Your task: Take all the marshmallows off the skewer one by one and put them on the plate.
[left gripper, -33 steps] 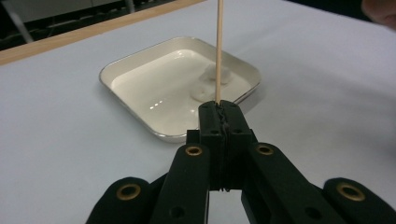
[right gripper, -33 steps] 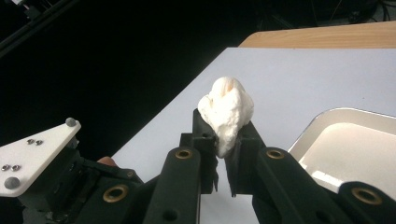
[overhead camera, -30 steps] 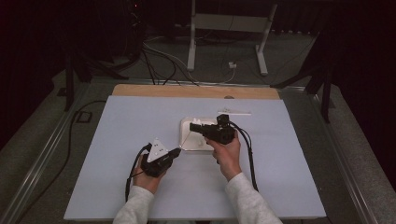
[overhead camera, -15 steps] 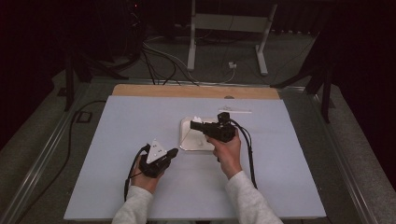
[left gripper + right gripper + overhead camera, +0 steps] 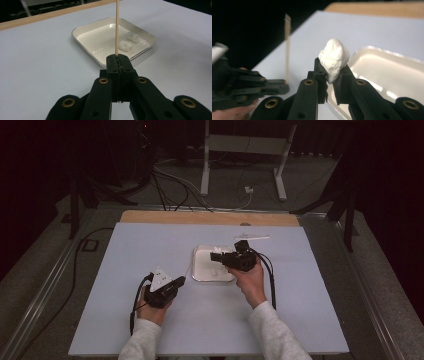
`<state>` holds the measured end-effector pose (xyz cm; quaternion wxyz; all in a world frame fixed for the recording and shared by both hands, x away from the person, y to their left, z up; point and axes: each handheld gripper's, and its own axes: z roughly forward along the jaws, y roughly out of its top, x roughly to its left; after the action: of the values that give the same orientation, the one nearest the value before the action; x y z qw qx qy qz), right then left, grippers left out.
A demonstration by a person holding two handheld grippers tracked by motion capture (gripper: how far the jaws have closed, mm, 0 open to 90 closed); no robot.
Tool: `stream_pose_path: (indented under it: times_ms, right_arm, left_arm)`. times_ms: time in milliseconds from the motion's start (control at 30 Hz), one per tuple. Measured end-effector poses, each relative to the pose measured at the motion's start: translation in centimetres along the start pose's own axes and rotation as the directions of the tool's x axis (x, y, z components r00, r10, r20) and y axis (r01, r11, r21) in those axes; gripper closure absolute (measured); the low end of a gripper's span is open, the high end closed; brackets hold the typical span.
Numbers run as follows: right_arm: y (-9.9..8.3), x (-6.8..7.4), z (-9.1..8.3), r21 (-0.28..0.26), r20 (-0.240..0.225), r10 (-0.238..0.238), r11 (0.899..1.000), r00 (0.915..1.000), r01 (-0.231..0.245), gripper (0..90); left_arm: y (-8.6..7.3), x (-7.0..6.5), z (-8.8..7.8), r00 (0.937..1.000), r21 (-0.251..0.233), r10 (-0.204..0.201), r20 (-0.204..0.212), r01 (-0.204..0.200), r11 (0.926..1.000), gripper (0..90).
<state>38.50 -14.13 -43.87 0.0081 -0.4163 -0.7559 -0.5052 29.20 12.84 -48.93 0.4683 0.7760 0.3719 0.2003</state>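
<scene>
White and squashed, a marshmallow (image 5: 334, 62) sits pinched in the right gripper (image 5: 331, 72) above the near edge of the shallow white tray (image 5: 200, 270) — two more pieces (image 5: 128, 42) lie inside it. The left gripper (image 5: 117, 62), jaws pressed together, clamps a thin wooden skewer (image 5: 116, 27) upright just beside the tray. Below: pale blue tabletop (image 5: 150, 245), wooden far edge; cables (image 5: 170, 175) on dark floor. No writing legible.

A pale blue-grey tabletop (image 5: 150, 255) fills the middle of the high view, with a strip of bare wood (image 5: 210, 218) along its far edge. Near the centre of the frame a white square tray (image 5: 200, 270) rests flat on it. Just above and right of the tray, a thin white strip (image 5: 252, 238) lies on the surface near the wooden edge. A dark small spot (image 5: 245, 224) sits on that edge.
</scene>
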Motion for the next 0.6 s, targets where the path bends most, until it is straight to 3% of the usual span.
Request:
stream_pose_path:
  times_ms: [133, 200, 367, 600]
  right_arm:
    - [-0.5, -0.9, 1.2, 0.076, 0.039, 0.019, 0.997, 0.9990, -0.022, 80.4]
    - [-0.7, -1.3, 1.7, 0.102, 0.049, 0.037, 0.994, 0.9981, -0.041, 75.3]
    - [-1.0, -1.6, 2.3, 0.129, 0.050, 0.054, 0.990, 0.9973, -0.060, 61.7]
    - [-1.1, -1.8, 2.4, 0.125, 0.076, 0.075, 0.989, 0.9943, -0.084, 44.6]
  left_arm:
    - [0.1, -0.3, 0.3, 0.9999, 0.005, 0.002, 0.013, -0.002, 1.0000, 90.0]
    - [0.1, -0.4, 0.4, 0.9998, 0.004, 0.000, 0.018, 0.000, 1.0000, 90.0]
    - [0.2, -0.7, 0.8, 0.9992, 0.019, 0.009, 0.039, -0.010, 0.9998, 90.0]
    - [0.3, -1.0, 1.5, 0.9990, 0.044, 0.005, 0.044, -0.007, 0.9990, 90.0]
